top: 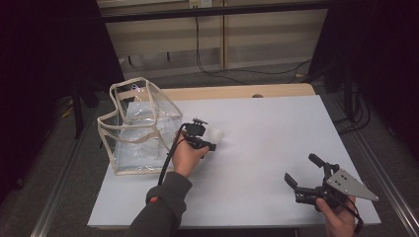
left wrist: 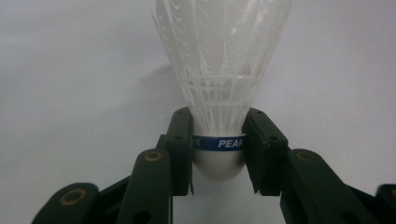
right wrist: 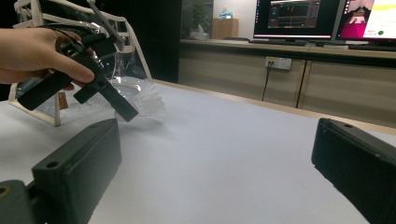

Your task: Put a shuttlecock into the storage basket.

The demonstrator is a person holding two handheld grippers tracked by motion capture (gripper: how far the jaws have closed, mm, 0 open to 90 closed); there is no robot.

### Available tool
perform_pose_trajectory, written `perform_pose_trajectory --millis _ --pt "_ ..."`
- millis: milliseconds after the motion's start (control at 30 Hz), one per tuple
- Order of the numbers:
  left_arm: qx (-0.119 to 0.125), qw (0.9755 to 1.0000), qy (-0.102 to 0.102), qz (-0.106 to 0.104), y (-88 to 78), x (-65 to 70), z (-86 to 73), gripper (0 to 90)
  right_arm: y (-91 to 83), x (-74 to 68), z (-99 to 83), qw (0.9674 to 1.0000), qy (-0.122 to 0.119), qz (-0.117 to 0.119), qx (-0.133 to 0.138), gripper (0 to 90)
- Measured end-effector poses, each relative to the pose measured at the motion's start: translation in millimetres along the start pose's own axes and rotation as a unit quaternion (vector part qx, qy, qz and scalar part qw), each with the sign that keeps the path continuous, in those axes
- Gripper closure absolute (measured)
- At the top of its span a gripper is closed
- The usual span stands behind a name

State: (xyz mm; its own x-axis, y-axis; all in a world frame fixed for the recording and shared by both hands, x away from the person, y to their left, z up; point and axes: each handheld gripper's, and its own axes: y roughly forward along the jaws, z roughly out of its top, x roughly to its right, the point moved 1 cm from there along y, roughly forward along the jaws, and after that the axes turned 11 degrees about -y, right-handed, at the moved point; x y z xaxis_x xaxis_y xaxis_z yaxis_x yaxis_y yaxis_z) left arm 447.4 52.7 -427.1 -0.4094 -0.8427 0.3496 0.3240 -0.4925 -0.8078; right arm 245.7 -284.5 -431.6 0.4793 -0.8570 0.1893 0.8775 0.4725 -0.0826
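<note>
White table top (top: 267,143): open and bare across its middle, far right and near centre; free passage there in every direction.

Clear bag (top: 141,126): upright at the far left, mouth open upward; its walls and cream-trimmed rim block level approach from the right.

Left gripper (top: 210,143): just right of the bag, with a shuttlecock (left wrist: 219,88) between its jaws; narrows the gap beside the bag.

Right gripper (top: 306,173): near right corner, jaws wide apart, well apart from the rest.
</note>
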Motion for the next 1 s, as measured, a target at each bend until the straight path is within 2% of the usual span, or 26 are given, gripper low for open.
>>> perform_pose_trajectory --millis 133,233,533,1000 --pt "0.000 1.0000 -0.005 -0.001 -4.5 0.4 1.0 65.2 0.7 -0.8 0.2 1.0000 -0.001 0.001 0.000 1.6" --pt "-0.001 0.9999 -0.012 -0.009 -8.5 0.6 2.1 65.2 0.7 -0.7 0.1 1.0000 -0.001 0.001 0.001 1.6" --pt "-0.006 0.9999 -0.005 -0.012 -19.6 6.4 6.0 65.2 0.7 -1.6 0.0 1.0000 -0.001 0.002 -0.001 1.6" --pt "-0.018 0.9992 -0.014 -0.033 -40.1 17.7 16.2 65.3 1.1 -2.0 -0.2 1.0000 0.000 0.002 -0.001 1.6"
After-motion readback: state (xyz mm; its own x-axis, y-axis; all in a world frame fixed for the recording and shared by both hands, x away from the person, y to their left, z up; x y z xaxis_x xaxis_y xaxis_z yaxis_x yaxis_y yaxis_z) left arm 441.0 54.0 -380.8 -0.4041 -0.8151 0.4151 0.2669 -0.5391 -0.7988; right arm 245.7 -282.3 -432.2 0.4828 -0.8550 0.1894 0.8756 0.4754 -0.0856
